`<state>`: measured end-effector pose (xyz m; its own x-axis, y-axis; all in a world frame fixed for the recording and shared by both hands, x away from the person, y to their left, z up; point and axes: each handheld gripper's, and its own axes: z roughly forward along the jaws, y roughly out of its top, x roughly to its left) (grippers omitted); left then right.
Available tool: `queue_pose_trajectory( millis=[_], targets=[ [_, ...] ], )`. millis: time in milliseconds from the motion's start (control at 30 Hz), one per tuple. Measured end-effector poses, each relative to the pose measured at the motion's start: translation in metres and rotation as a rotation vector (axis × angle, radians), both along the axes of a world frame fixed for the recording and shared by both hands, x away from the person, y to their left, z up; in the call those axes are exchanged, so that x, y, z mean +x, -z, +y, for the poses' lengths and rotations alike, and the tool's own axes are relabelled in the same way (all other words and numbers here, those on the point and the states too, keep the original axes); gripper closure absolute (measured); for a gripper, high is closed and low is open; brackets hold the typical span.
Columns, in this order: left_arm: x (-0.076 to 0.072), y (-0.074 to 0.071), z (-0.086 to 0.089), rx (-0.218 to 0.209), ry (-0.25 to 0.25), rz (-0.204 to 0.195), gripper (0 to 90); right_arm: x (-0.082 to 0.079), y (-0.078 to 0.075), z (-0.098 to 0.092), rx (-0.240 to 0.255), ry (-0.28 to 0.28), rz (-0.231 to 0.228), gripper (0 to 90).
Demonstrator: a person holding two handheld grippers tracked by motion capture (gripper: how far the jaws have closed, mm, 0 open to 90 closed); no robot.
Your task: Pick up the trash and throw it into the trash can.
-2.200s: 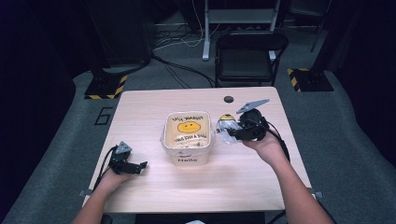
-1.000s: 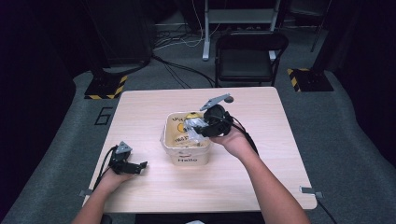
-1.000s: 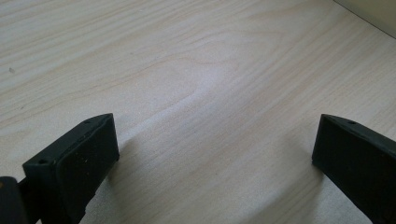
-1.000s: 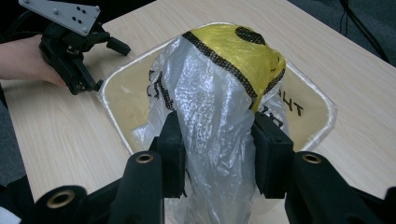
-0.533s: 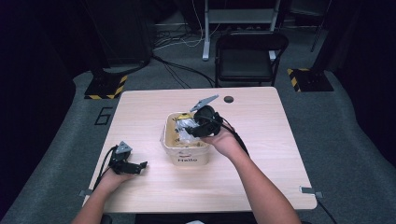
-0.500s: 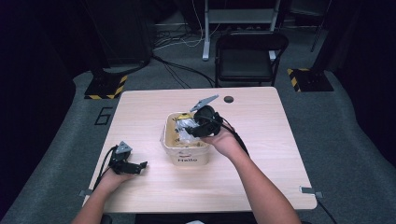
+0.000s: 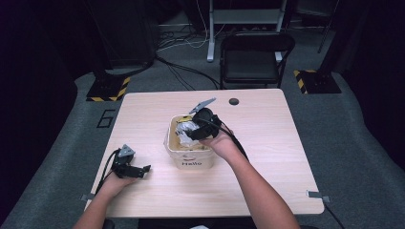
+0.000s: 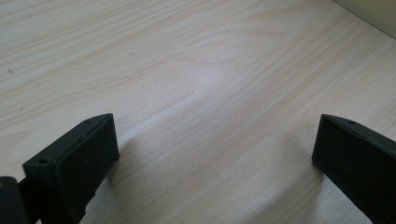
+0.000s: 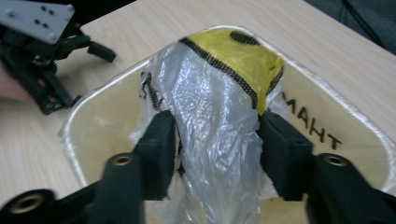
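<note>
A cream paper tub printed "Hello" stands mid-table. My right gripper reaches into it from the right, and its jaws have just been opening. In the right gripper view a crumpled clear plastic bag with a black-edged yellow patch lies between the pads, loosely brushing both, inside the tub. From above, the bag shows at the tub's mouth. My left gripper rests on the table near the front left, and its wide-open jaws hold nothing over bare wood. It also appears in the right gripper view.
The light wooden table has a dark round grommet near its far edge. A black chair stands behind the table. Cables and hazard-striped stand bases lie on the grey floor beyond.
My right hand carried the bag from the table's right side leftward over the tub and lowered it inside. The left hand stayed put.
</note>
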<state>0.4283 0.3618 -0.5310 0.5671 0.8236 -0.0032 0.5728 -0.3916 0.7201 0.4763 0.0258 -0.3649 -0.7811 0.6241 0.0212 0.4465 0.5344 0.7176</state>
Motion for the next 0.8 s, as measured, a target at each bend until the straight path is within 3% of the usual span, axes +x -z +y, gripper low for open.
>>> queue_pose_trajectory(
  millis=[233, 467, 800],
  targets=[
    [0.000, 0.000, 0.000, 0.001, 0.001, 0.001, 0.2, 0.000, 0.003, -0.005, 0.015, 0.038, 0.006, 34.5],
    [0.000, 0.000, 0.000, 0.000, 0.000, 0.001, 0.3, -0.005, 0.000, -0.016, -0.013, 0.032, -0.010, 33.2],
    [0.000, -0.001, 0.000, 0.003, 0.004, 0.009, 0.3, -0.014, -0.006, -0.040, -0.008, 0.029, -0.028, 32.6]
  ],
)
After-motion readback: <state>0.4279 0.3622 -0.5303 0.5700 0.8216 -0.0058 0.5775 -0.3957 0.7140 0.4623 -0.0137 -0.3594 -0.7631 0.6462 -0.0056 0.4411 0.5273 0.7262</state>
